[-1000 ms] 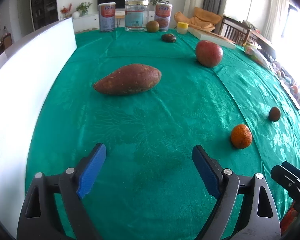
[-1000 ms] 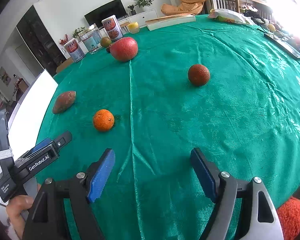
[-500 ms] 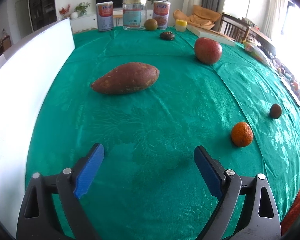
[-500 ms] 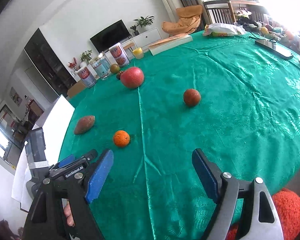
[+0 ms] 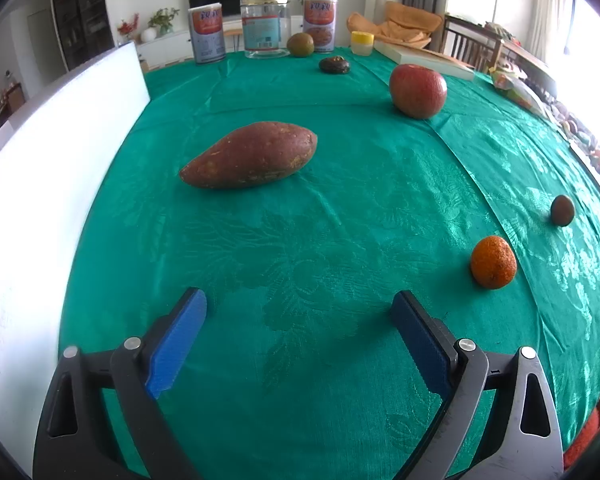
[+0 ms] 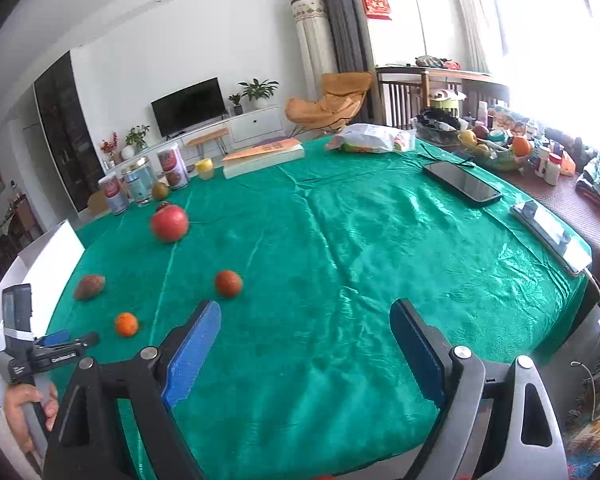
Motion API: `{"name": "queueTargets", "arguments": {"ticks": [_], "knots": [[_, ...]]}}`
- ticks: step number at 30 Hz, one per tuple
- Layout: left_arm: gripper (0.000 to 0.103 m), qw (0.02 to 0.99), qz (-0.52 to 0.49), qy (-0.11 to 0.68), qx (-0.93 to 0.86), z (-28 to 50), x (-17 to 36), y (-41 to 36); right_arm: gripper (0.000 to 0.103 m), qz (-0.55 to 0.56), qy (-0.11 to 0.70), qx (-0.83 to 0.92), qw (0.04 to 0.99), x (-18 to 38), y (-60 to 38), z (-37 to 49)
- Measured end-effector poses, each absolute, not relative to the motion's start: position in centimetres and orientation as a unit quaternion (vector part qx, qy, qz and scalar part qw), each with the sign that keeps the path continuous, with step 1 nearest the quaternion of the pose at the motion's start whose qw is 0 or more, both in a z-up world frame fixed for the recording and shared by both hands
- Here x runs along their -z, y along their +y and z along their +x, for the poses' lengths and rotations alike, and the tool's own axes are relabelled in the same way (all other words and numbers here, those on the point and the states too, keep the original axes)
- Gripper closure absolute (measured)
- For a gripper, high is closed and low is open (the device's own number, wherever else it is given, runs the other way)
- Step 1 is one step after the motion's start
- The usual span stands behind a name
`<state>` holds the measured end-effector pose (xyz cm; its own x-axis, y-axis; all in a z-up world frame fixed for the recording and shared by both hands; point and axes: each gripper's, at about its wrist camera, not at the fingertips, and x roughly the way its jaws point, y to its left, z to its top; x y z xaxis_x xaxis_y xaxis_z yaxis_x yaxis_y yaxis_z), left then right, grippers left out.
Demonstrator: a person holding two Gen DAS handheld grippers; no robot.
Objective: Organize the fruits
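The left gripper (image 5: pixel 298 312) hovered over the green-clothed counter (image 5: pixel 340 360), its jaws wide and just opened further, nothing between them. Ahead of it lay the sweet potato (image 5: pixel 250 156); the orange (image 5: pixel 493 262) sat just off its right finger, a small brown fruit (image 5: pixel 562 210) beyond that, and the red apple (image 5: pixel 418 91) farther off. The right gripper (image 6: pixel 304 320) also stood wide, empty, its jaws just opened further, the fruits ahead to its left.

You see a table under a green cloth (image 5: pixel 340 240) carrying a sweet potato (image 5: pixel 250 155), an apple (image 5: pixel 418 90), an orange (image 5: pixel 493 262), a small brown fruit (image 5: pixel 562 210), tins (image 5: pixel 206 35), a jar (image 5: pixel 265 26), a book (image 6: pixel 263 156) and a phone (image 6: pixel 462 181).
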<state>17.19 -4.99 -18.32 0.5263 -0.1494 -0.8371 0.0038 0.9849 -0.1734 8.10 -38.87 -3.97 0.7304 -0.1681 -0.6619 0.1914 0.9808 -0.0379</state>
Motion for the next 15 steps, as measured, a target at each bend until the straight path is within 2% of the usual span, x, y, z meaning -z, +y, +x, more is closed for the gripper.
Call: {"name": "queueTargets", "arguments": {"ticks": [7,11,15], "knots": [[0.007,0.870,-0.071,0.485,0.041,17.2,18.3,-5.1,0.017,0.042,0.366,0.110,0.923,7.6,-41.0,12.0],[0.004,0.871,-0.064,0.487,0.032,17.2,18.3,-5.3,0.017,0.043,0.344,0.095,0.933,6.8,-40.5,14.3],[0.004,0.870,-0.066,0.488,0.031,17.2,18.4,-5.1,0.017,0.067,0.385,0.060,0.919,7.3,-39.6,16.3]]}}
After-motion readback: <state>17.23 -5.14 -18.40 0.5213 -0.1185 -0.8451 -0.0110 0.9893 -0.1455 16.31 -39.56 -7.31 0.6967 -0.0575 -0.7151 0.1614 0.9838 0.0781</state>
